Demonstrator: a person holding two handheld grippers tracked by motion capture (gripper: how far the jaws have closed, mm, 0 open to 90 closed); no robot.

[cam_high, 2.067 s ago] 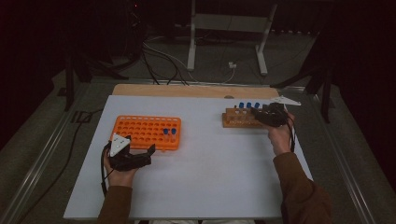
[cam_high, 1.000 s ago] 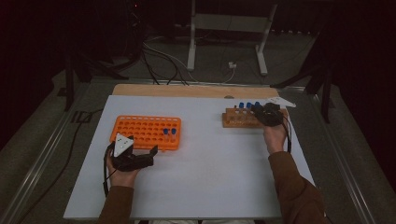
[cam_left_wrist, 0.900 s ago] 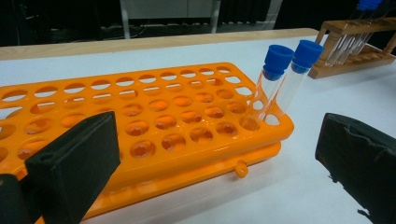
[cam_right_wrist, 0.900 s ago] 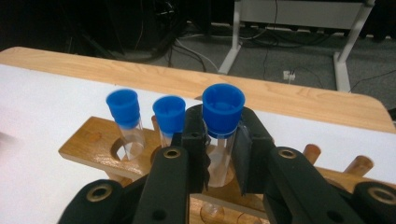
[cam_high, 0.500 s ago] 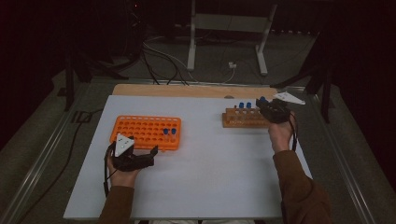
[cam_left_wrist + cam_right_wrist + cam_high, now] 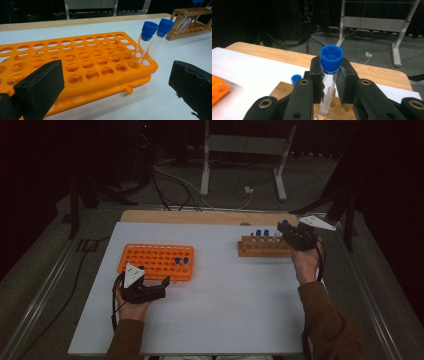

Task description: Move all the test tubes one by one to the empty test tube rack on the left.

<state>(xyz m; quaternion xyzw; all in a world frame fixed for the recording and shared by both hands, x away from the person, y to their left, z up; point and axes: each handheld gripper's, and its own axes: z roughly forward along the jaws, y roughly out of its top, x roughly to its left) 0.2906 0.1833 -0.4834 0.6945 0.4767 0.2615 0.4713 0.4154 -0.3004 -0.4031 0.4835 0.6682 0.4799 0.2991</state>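
Observation:
My right gripper is shut on a clear test tube with a blue cap and holds it upright just above the wooden rack, the tube's bottom near a hole. Two more blue-capped tubes stand in that rack. My left gripper rests open on the white table beside the orange rack. Two blue-capped tubes lean in the orange rack's corner holes, ahead of the left gripper's wide-apart jaws.
The white table top has a wooden strip along its far edge. Beyond it are a metal stand and cables on the floor. A metal rail runs along the table's left side.
My right gripper has lifted the blue-capped tube up out of the wooden rack. The left hand has stayed where it was.

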